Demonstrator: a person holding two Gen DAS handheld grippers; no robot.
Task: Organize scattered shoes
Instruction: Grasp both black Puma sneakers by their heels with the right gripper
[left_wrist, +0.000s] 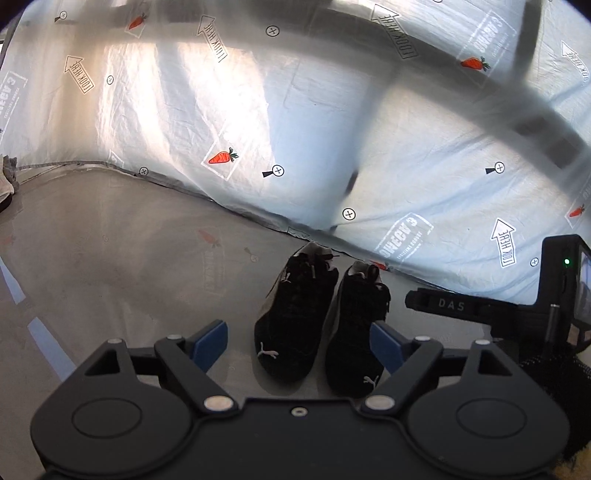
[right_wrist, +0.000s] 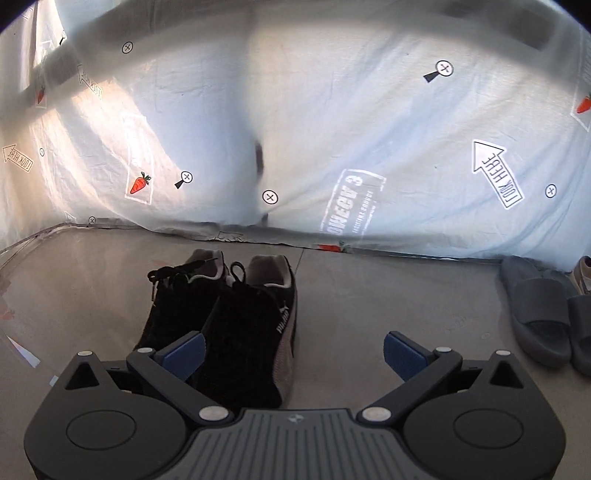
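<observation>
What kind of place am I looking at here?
Probably an indoor floor area set up for recording: a smooth grey floor, a printed white sheet hung as a backdrop, and black sneakers beside grey slides.

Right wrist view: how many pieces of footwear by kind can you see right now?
Black sneakers: 2, side by side on the floor.
Dark grey slides: 2, at right.
Light shoe at the right edge: 1, mostly cut off.
Total: 5

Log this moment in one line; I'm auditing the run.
black sneakers: paired by sheet | left gripper: open, empty | right gripper: open, empty
</observation>
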